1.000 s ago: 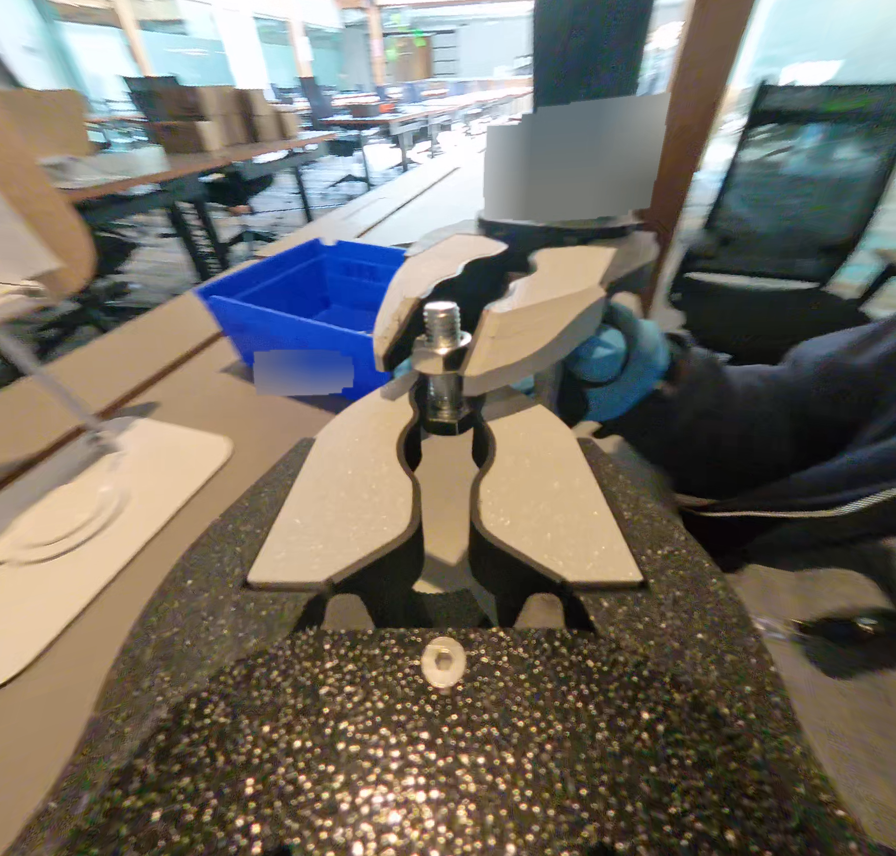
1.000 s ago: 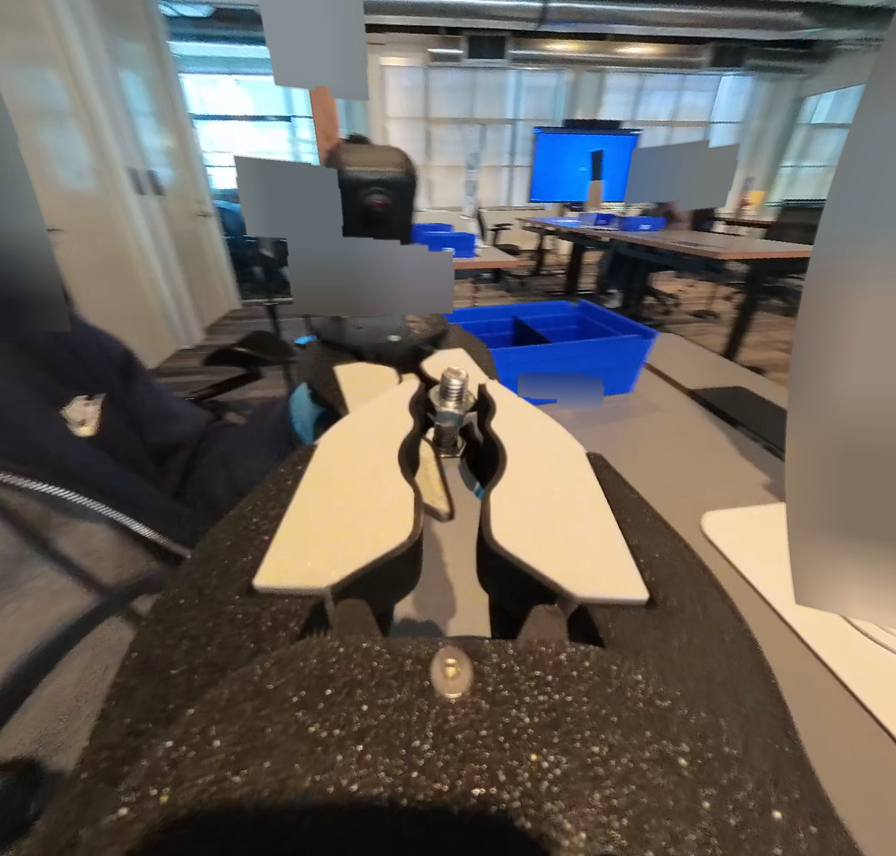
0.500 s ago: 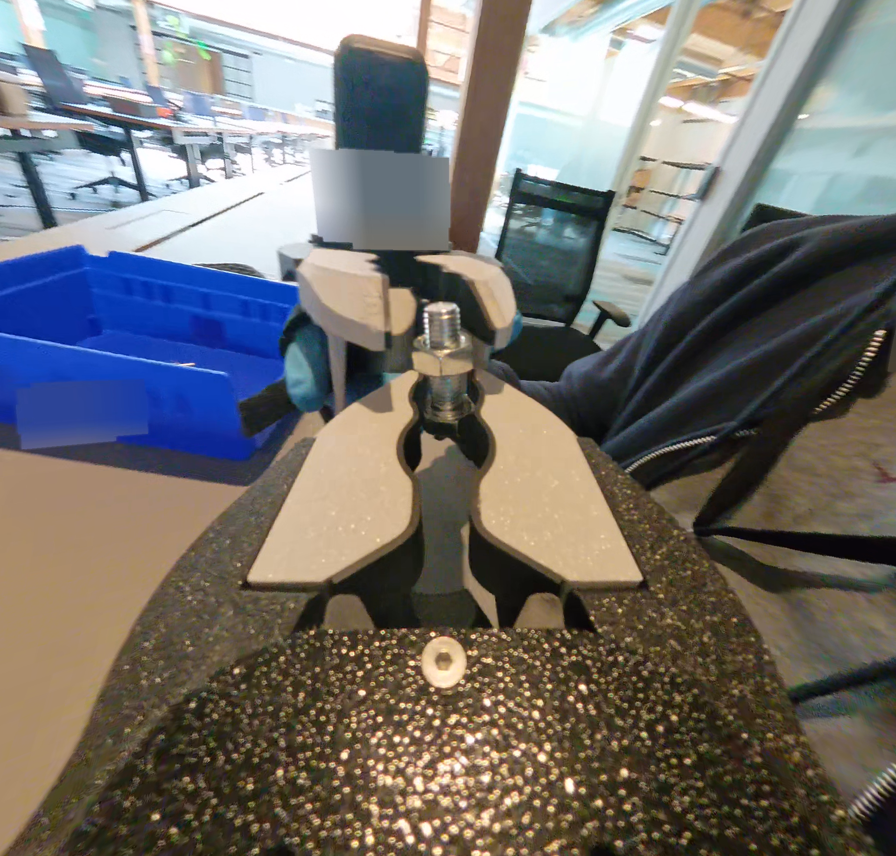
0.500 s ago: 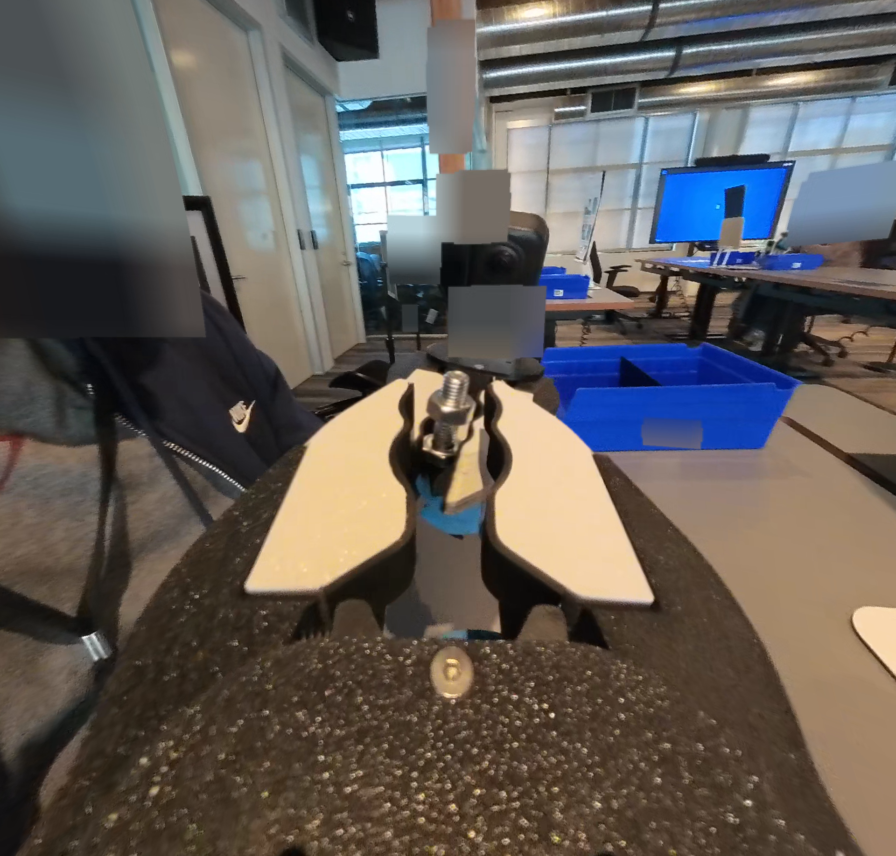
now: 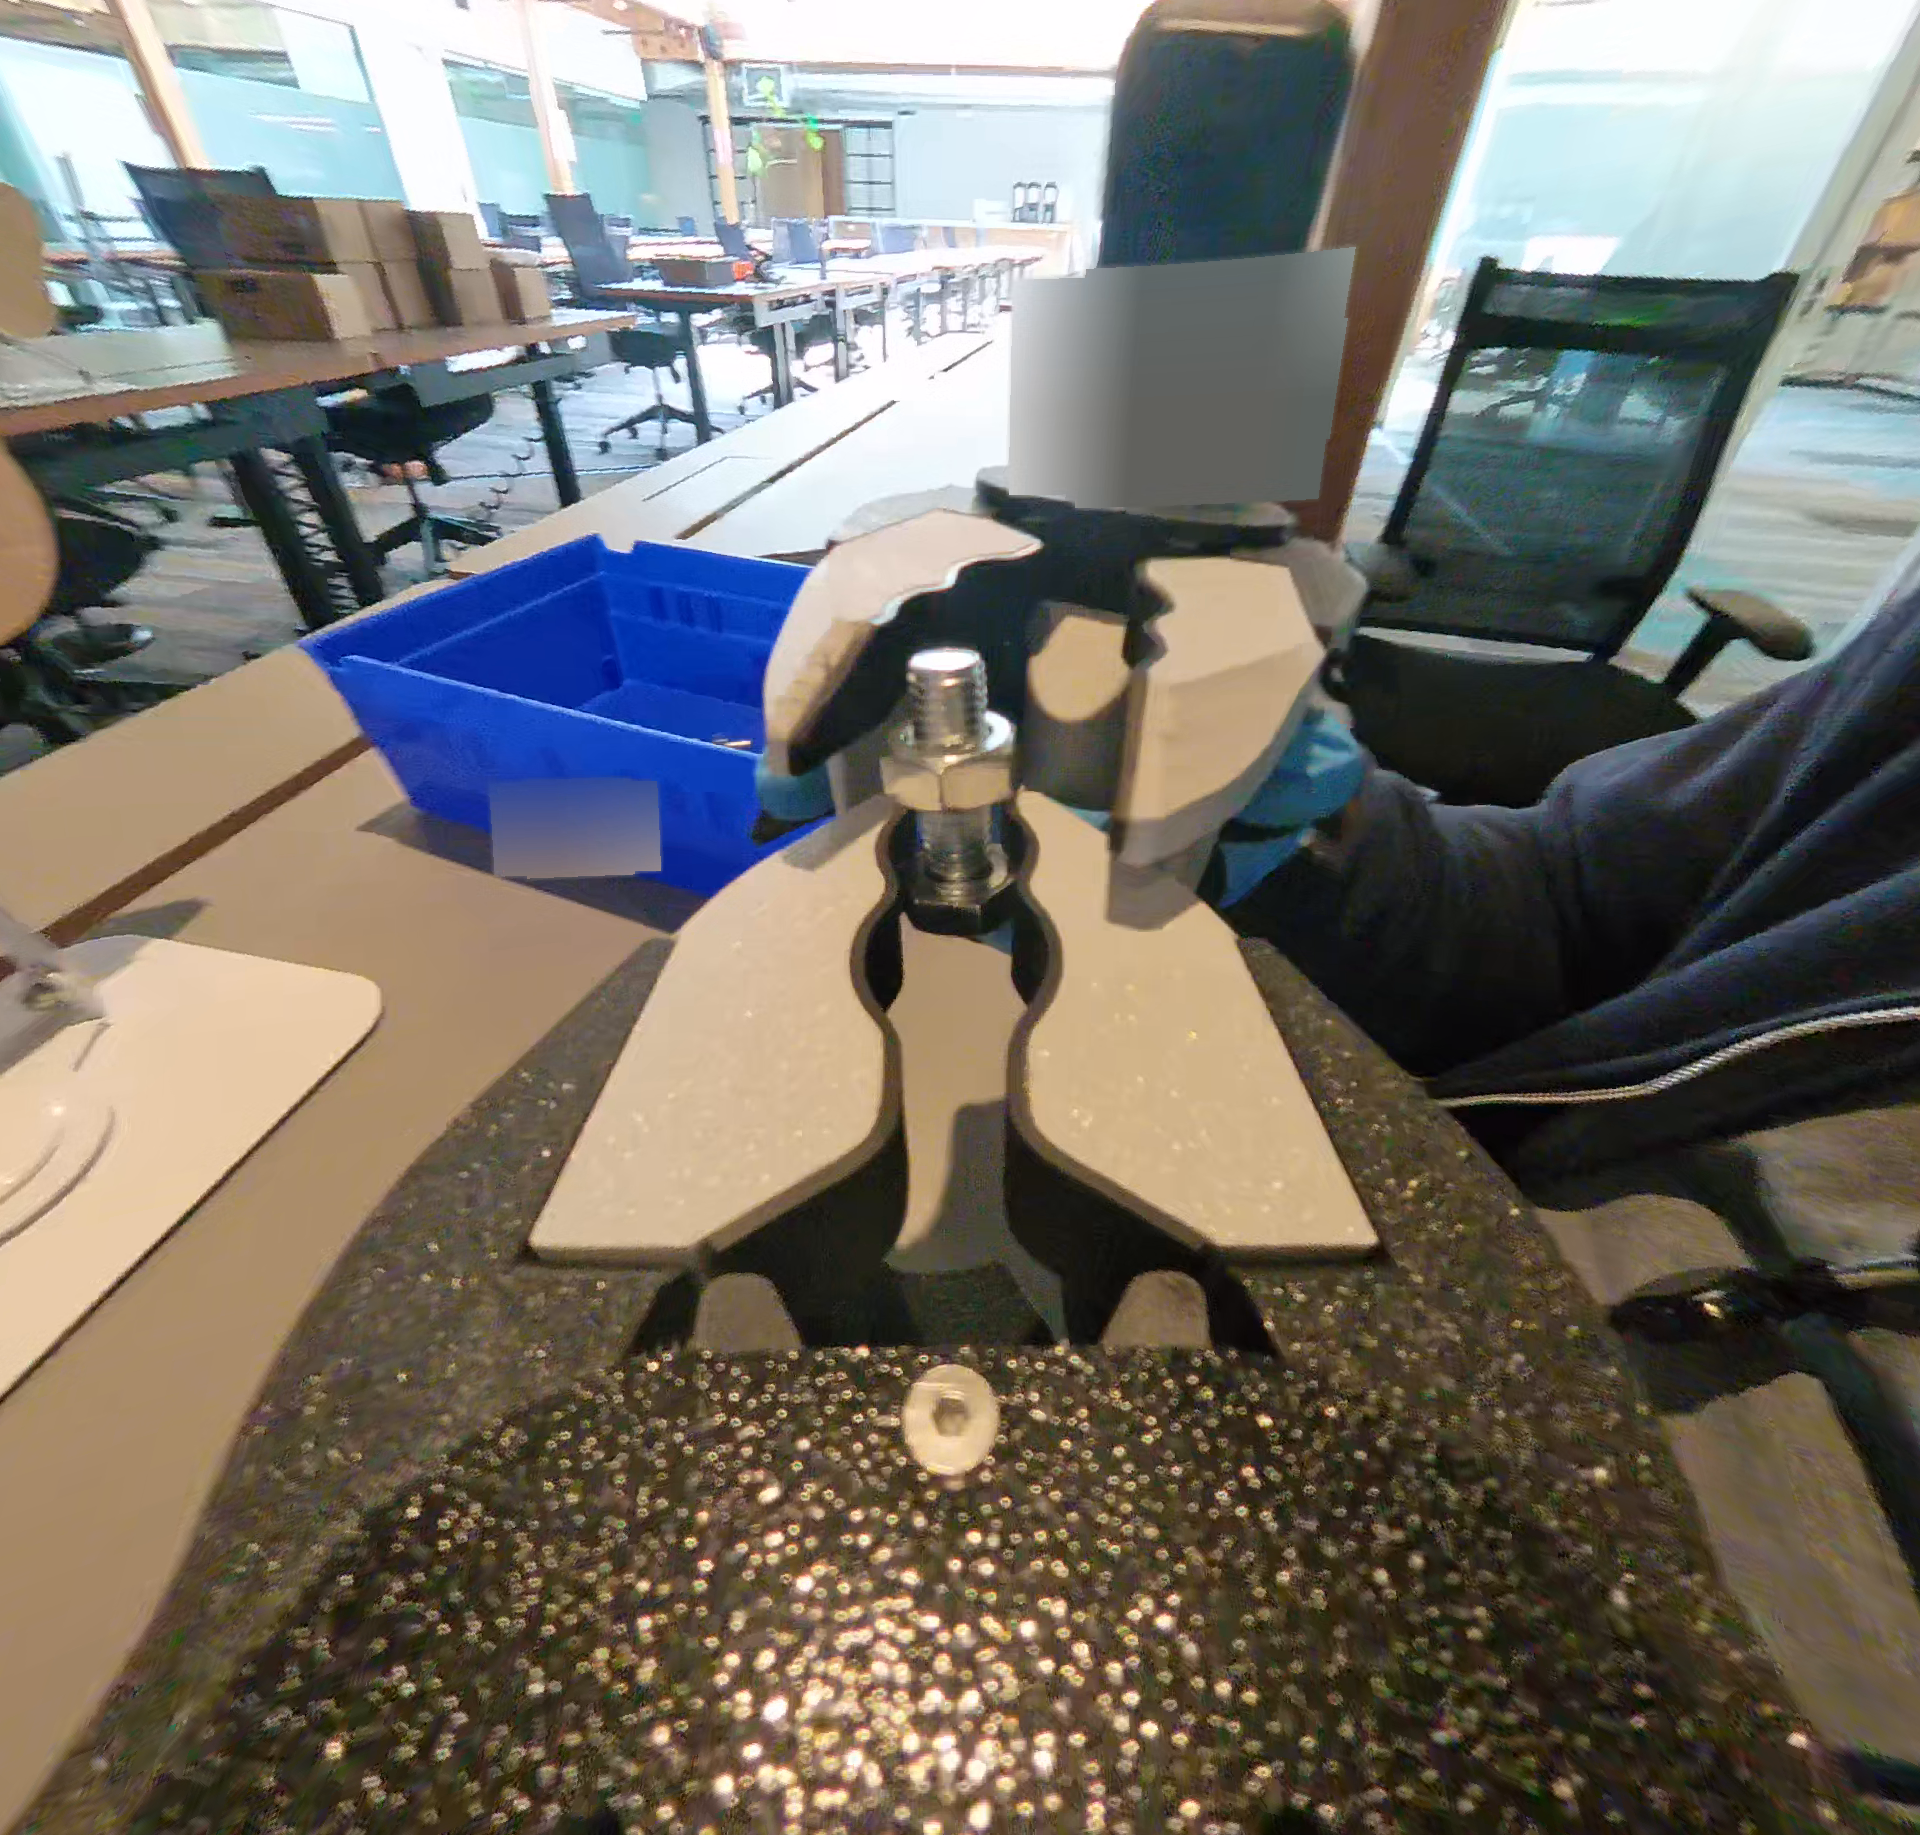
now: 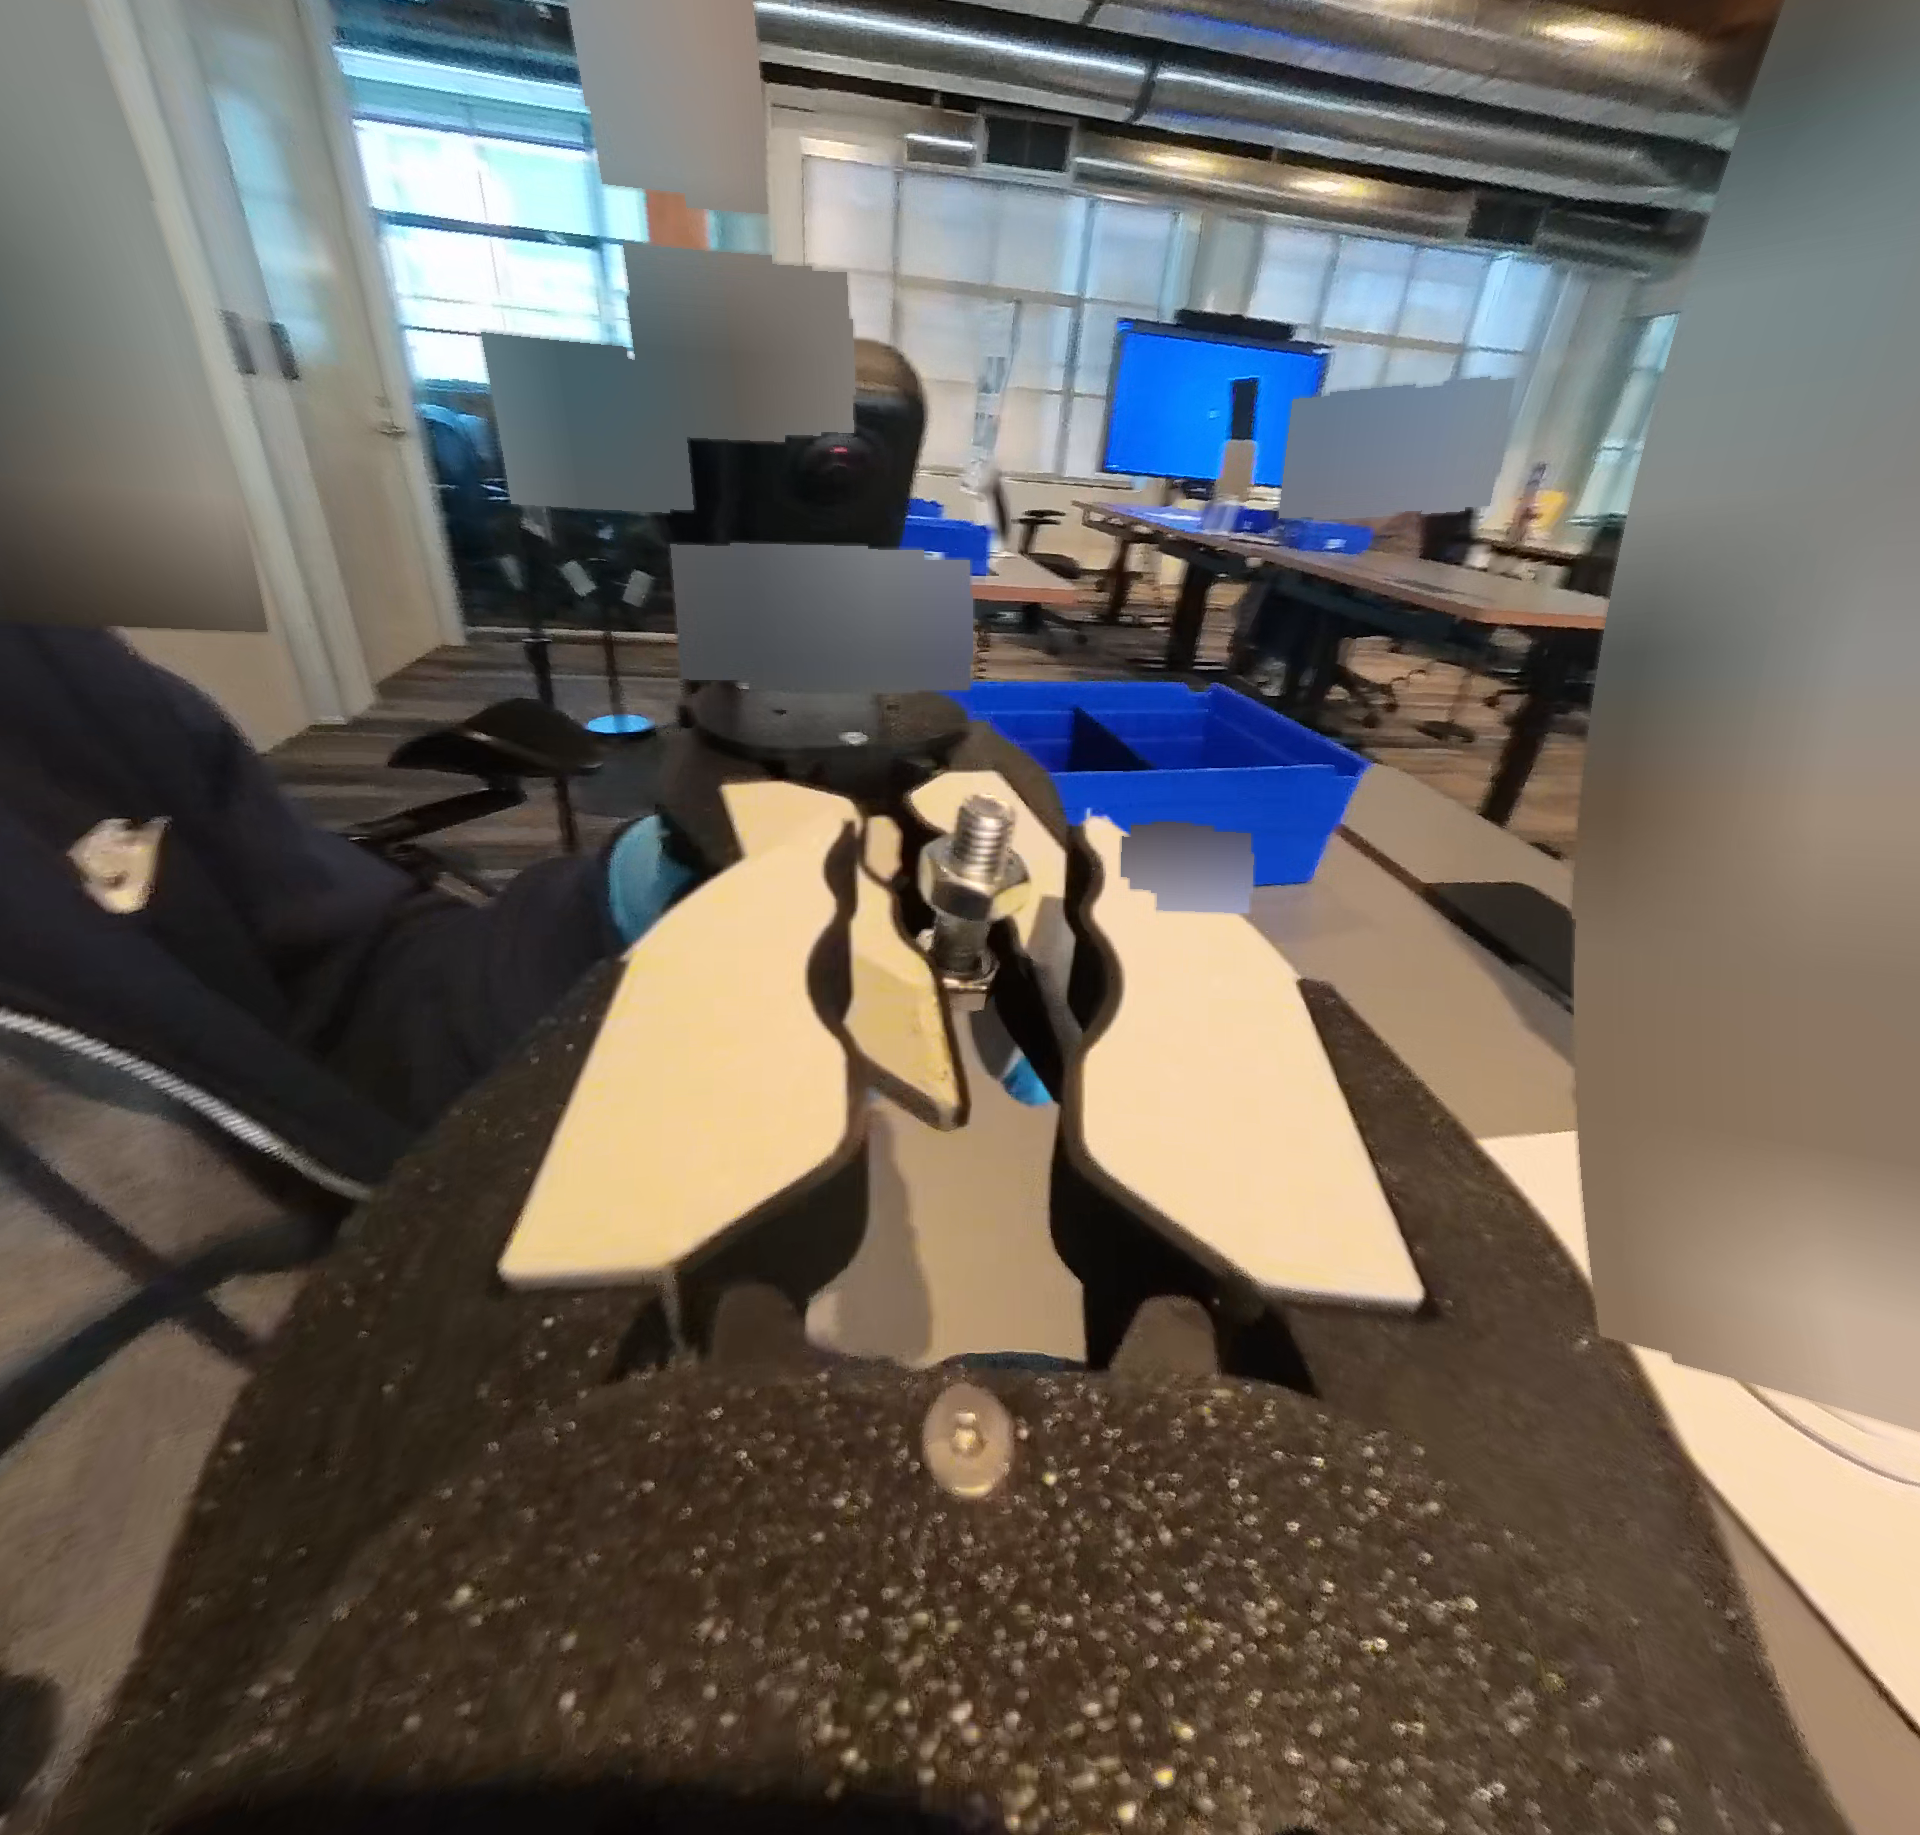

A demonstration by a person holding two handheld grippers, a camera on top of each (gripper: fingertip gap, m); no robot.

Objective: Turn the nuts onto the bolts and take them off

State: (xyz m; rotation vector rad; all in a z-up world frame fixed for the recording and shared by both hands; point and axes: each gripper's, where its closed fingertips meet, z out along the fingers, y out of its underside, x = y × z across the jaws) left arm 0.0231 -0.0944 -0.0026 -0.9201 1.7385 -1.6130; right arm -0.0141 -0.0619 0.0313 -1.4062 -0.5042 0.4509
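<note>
A silver bolt (image 5: 943, 684) stands upright with a hex nut (image 5: 948, 762) threaded partway down its shank. My left gripper (image 5: 951, 855) is shut on the bolt's lower end, just under the nut. My right gripper (image 5: 1039, 715) faces it from behind, jaws spread to either side of the nut and apart from it. In the right wrist view the right gripper (image 6: 951, 850) is open, and the nut (image 6: 971, 876) and bolt (image 6: 985, 824) stand in the gap between its fingers. The left gripper (image 6: 966, 975) holds the bolt from the far side.
A blue bin (image 5: 540, 684) sits on the grey table (image 5: 364, 902) behind the grippers; it also shows in the right wrist view (image 6: 1247, 777). A white pad (image 5: 156, 1058) lies at the left. A person's dark sleeve (image 5: 1558, 902) and a black chair (image 5: 1558, 497) are at the right. My hands' fingertips stand some 5 cm from each other.
One second ago the right gripper was shut on the nut. Both grippers then swung round together. Now the right jaws have opened off the nut; the left still holds the bolt.
</note>
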